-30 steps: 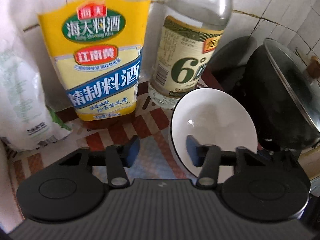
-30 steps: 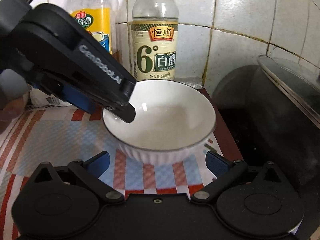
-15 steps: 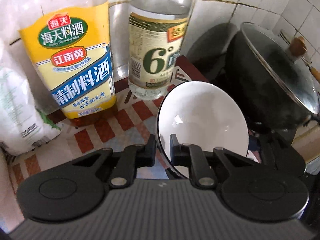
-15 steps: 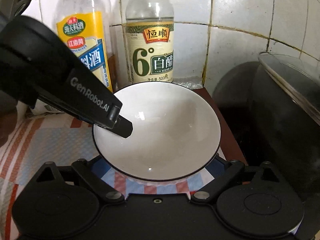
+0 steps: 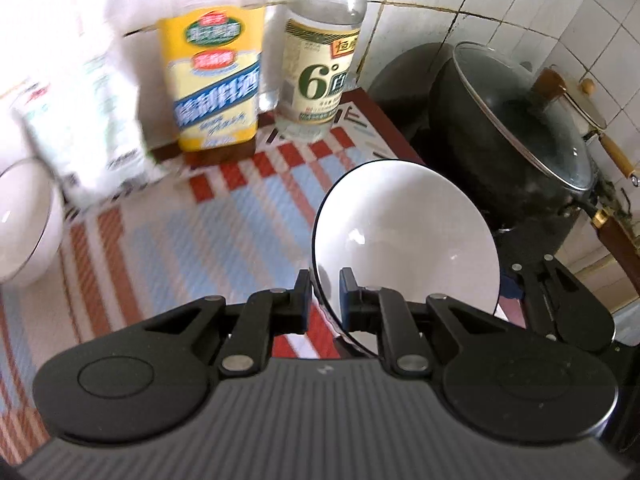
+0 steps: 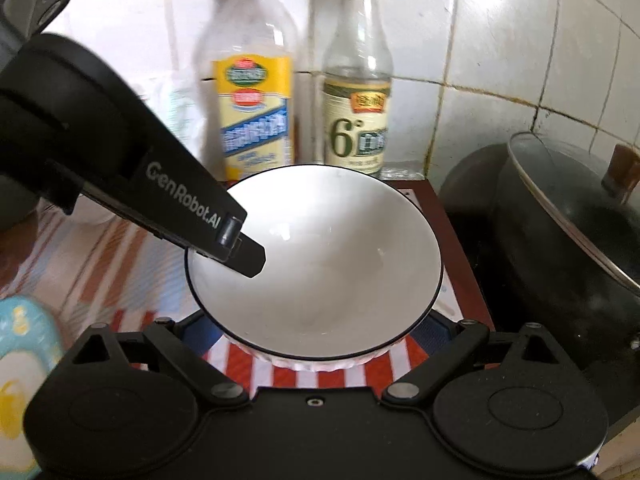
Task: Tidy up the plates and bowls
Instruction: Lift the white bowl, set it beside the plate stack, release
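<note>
At far left of the left wrist view, a second bowl [image 5: 24,224] sits on the striped table [image 5: 180,236]. At centre, the left tongs [image 5: 324,300] pinch the white bowl's [image 5: 404,236] rim, lifted and tilted. The right tongs [image 6: 316,332] clasp its outer sides.

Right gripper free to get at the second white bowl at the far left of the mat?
Probably not right now. The right gripper sits around the held bowl, which the left gripper clamps by its rim; both block the leftward path to the second bowl.
</note>
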`<state>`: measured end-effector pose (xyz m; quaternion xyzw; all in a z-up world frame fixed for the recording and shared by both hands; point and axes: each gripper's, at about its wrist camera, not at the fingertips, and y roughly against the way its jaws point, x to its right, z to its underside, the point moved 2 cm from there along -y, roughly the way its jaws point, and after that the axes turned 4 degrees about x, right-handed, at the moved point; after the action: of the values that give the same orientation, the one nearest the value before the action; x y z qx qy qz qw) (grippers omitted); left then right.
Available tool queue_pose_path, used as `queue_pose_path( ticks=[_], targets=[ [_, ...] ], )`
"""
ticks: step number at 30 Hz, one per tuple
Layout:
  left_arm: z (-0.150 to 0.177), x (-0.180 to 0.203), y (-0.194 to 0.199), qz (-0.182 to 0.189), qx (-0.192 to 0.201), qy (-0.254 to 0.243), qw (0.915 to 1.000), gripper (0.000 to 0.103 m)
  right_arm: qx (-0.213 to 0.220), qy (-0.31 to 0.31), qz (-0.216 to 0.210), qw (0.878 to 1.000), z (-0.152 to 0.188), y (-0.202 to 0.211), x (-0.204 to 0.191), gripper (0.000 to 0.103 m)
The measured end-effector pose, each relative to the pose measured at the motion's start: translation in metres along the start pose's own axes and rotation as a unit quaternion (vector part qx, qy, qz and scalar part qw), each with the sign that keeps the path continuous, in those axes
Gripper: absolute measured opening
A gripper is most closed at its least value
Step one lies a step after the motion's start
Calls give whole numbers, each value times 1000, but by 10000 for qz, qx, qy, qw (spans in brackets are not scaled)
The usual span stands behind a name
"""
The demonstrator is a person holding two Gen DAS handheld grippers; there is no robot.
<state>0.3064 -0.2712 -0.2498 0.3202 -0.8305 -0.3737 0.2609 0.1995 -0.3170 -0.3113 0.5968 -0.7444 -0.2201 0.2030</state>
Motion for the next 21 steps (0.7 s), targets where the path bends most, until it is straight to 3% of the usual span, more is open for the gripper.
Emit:
queue_pose_path(
  ticks=[13,21],
  targets=[
    [65,-21,81,-400,230,542,9975,12,144,932,-596,9938,5,60,-56,99],
    [82,-31,69,-566,196,392,9974,12,50,866,-648,9941,20,53,-74,99]
  ],
)
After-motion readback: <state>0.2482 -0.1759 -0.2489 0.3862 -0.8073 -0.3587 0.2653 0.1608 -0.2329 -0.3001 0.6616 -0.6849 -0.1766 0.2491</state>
